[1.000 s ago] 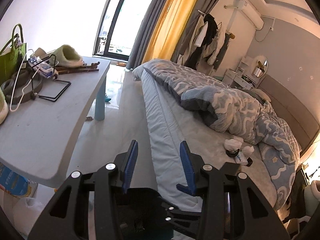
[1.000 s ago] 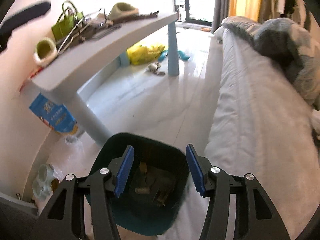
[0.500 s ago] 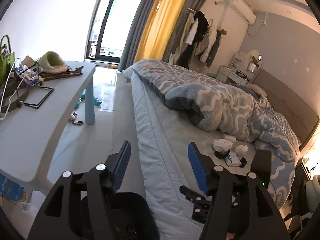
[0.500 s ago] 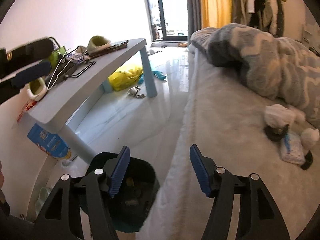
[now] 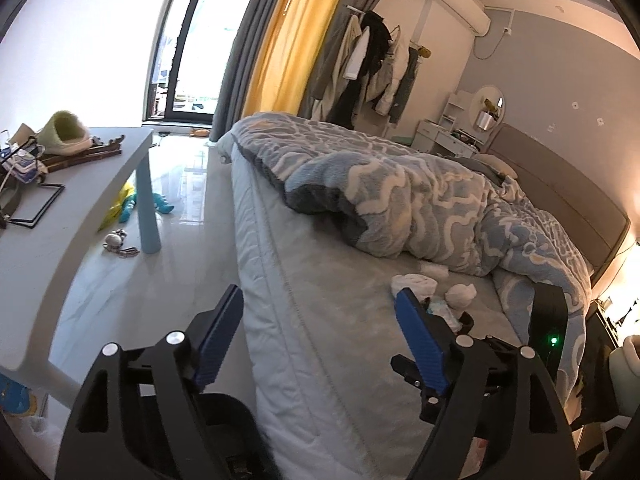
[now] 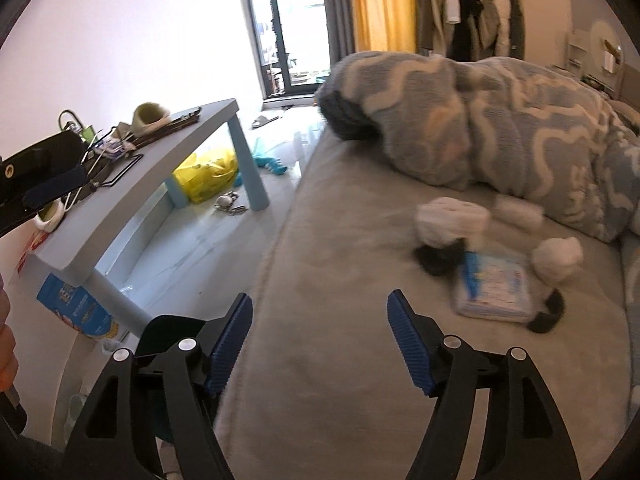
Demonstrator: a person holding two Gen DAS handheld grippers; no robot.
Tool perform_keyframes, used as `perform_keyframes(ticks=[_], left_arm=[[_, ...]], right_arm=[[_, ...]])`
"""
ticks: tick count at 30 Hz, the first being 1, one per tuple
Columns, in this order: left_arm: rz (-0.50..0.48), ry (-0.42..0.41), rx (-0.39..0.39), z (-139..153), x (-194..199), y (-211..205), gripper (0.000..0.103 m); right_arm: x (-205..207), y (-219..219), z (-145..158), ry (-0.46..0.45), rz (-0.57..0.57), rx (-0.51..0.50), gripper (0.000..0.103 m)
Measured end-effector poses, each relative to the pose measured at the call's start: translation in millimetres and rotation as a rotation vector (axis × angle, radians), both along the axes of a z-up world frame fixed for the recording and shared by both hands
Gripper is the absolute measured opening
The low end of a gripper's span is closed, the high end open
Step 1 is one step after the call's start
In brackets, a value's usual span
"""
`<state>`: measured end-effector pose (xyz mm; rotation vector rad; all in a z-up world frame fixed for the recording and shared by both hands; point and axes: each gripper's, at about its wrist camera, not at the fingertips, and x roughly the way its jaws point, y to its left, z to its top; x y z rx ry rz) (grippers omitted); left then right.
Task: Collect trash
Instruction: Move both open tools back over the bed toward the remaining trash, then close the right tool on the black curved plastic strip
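Left wrist view: the left gripper [image 5: 320, 340] has just been spreading, nothing between its jaws — crumpled tissues [image 5: 414, 285] lie on the bed [image 5: 320, 300], right of centre.

Right wrist view: the right gripper [image 6: 320, 344], likewise widening and empty; tissues [image 6: 452, 218] and a packet [image 6: 494, 288] sit centre-right, bin [image 6: 172, 330] lower left.

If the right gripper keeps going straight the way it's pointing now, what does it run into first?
Most likely the bare bed sheet. The right gripper is open, holds nothing and tilts down at the mattress. The crumpled tissues and the tissue packet lie off to the right of that line, though depth is uncertain.
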<state>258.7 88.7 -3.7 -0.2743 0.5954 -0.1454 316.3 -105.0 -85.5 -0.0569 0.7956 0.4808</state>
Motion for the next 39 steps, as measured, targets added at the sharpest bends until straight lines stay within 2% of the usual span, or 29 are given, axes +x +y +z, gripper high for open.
perform_keyframes(ticks=[15,27,32,35,39], left_arm=[[-0.073,0.038,0.019,-19,36,-64,0.084],[-0.150,0.109,0.028,-50,67,-112,0.084],[-0.169,0.141,0.020,-60,78,-120,0.084],[-0.181,0.158,0.010,-64,82,-122,0.084],[-0.190,0.172,0.014,-70,87,-127,0.084]], right_arm=[[25,-90,-3,-0.009,-0.117,-0.026,0.072],[56,-146,-16,0.034,-0.196,-0.015,0.072],[65,-155,-24,0.052,-0.140,-0.047,0.072],[70,-163,-28,0.063,-0.096,-0.029,0.065],[72,-169,-36,0.087,-0.034,-0.028,0.064]])
